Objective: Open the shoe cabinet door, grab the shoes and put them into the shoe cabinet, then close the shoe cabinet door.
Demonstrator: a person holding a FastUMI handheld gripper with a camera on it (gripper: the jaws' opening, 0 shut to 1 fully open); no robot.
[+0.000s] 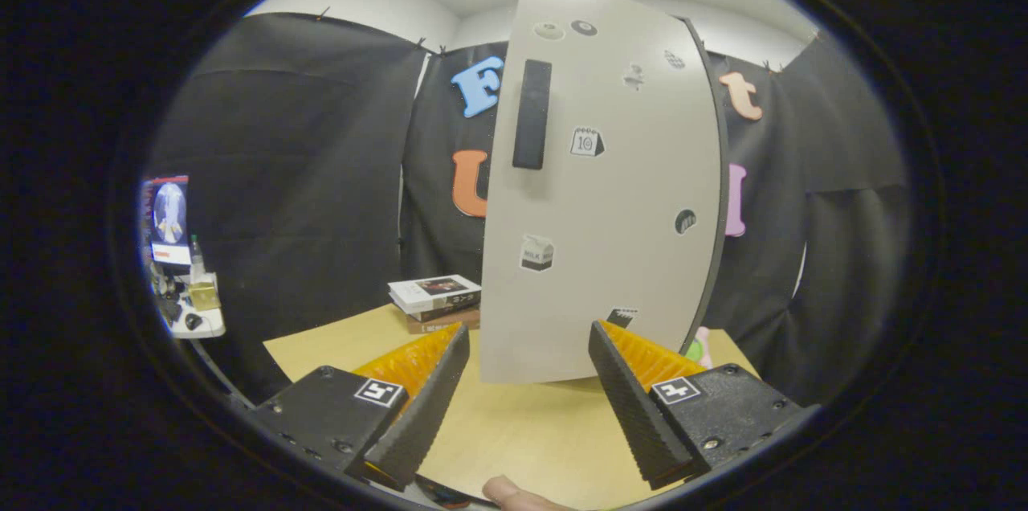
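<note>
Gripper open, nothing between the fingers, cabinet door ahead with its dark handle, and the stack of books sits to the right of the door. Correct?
Not quite. In the gripper view the stack of books sits left of the cabinet door, not right. The rest holds: gripper open and empty, dark handle on the door.

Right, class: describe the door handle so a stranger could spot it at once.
Find the pale cabinet door standing on the wooden table, beyond the open gripper. The handle is the long dark upright bar near its upper left edge, far larger than the stickers.
</note>
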